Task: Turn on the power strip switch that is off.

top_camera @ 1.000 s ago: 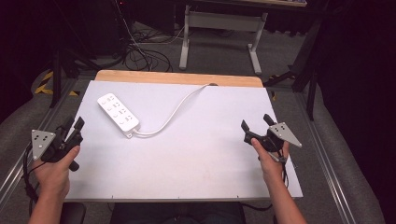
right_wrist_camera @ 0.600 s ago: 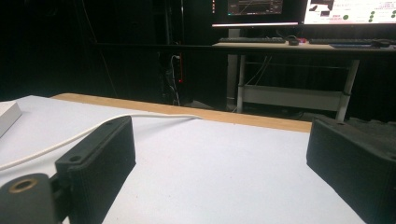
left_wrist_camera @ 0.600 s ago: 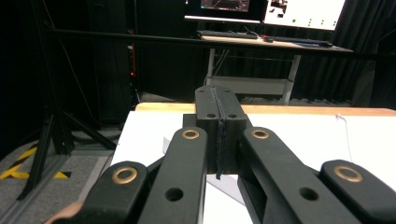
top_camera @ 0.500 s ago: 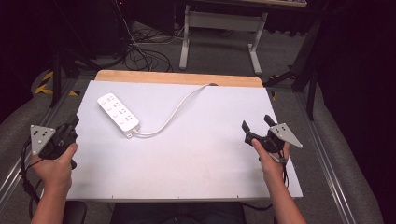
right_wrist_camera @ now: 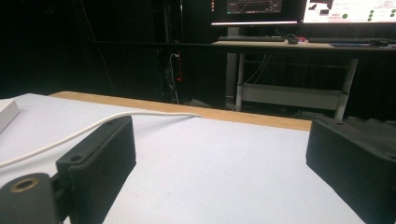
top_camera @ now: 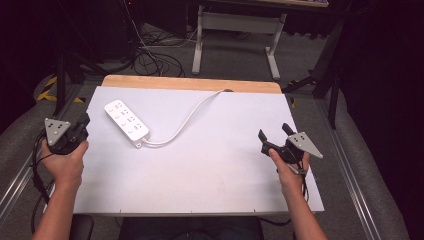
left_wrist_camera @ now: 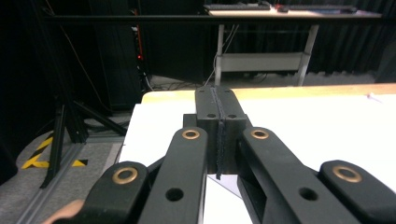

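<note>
Lying upper left of the high view on the white table: power strip, cord trailing to the far edge, seemingly unobstructed. Left gripper closed, empty; right gripper wide open, empty.

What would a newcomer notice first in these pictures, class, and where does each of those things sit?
The eye lands first on the white power strip, lying at an angle on the far left part of the white table, its cord curving away to the far edge. Next come the two hand-held tools: the left gripper at the table's left edge, jaws pressed together, and the right gripper near the right edge, jaws wide apart.
</note>
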